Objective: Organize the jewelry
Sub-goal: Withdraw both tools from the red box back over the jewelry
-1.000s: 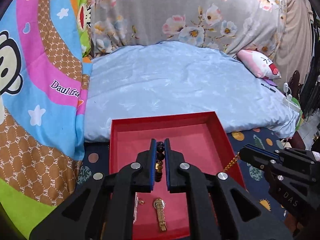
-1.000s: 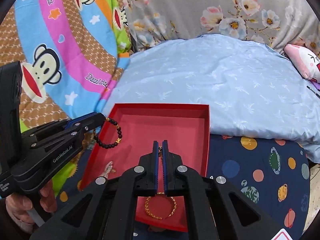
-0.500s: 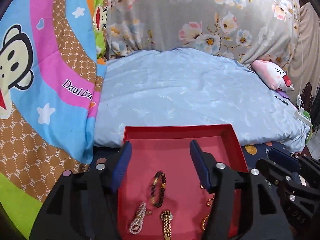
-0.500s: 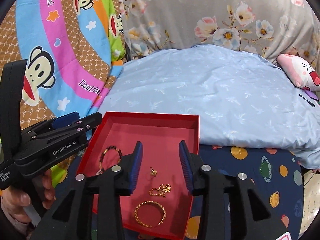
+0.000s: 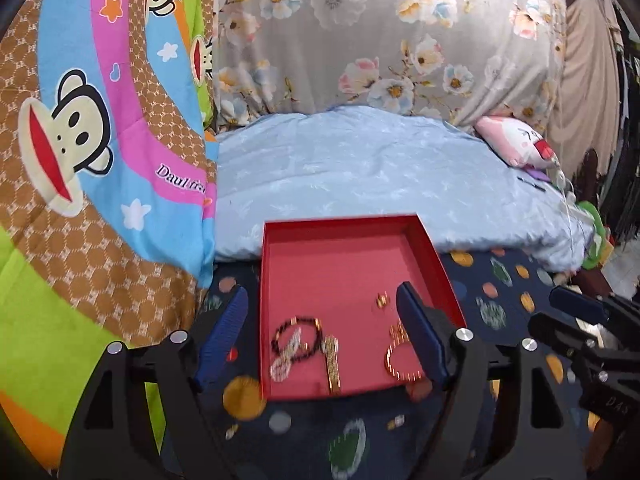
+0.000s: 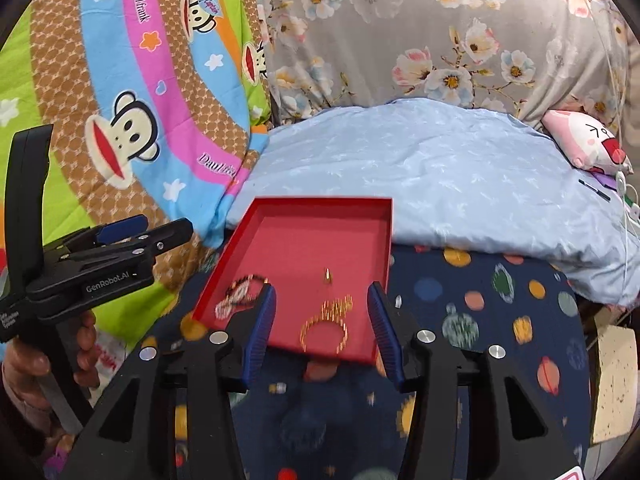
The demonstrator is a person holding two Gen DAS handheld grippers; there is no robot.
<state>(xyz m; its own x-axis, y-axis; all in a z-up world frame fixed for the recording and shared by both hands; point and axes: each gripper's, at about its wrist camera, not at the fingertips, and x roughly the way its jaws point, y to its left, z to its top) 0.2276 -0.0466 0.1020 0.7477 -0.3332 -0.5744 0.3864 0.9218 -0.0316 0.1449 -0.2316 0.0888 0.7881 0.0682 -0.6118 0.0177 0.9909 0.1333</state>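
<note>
A red tray (image 5: 340, 264) (image 6: 316, 240) lies on the navy planet-print sheet. In it are a dark bead bracelet (image 5: 297, 336) (image 6: 245, 283), a pearl piece (image 5: 283, 362), a gold watch (image 5: 332, 365), a gold bangle (image 5: 400, 362) (image 6: 323, 332), a gold chain (image 6: 340, 304) and a small gold piece (image 5: 382, 300). My left gripper (image 5: 322, 332) hovers over the tray's near end, its jaws opening with nothing held between them. My right gripper (image 6: 322, 320) hangs above the tray's near edge, jaws likewise opening and holding nothing.
A pale blue quilt (image 5: 360, 184) lies behind the tray. The cartoon monkey blanket (image 5: 80, 168) rises at the left, floral fabric (image 6: 440, 32) at the back. A pink plush (image 6: 584, 140) sits far right. A person's hand (image 6: 24, 360) holds the left gripper's handle.
Both grippers went from shut to open: the left let go of the bead bracelet, the right of the gold chain. Both pieces now lie in the tray, and both grippers pulled back.
</note>
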